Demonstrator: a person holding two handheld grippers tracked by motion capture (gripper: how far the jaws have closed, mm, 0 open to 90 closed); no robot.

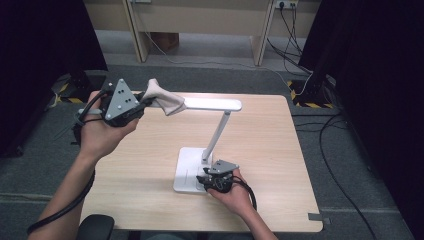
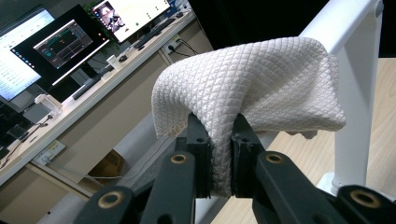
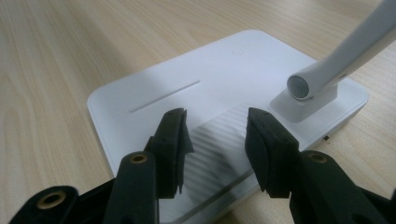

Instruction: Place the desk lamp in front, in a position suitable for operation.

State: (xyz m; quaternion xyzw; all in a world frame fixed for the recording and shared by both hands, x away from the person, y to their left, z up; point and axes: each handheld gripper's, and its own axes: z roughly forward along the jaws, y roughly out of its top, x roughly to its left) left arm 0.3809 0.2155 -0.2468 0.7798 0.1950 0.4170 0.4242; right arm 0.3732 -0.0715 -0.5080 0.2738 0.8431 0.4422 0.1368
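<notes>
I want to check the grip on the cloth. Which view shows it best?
The left gripper view: the cloth sits pinched between the jaws, draped over the lamp head. The high view shows it small; the right gripper view faces the lamp base.

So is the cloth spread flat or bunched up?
Bunched: the cloth is pinched between the left gripper jaws and draped over the lamp head.

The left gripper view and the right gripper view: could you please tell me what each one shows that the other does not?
Left gripper view: a white quilted cloth pinched in the left claw and draped over the lamp head, with monitors on a desk behind. Right gripper view: the lamp's flat white base, with the right claw open over its ribbed patch. Both: the white desk lamp and the wooden table.
</notes>
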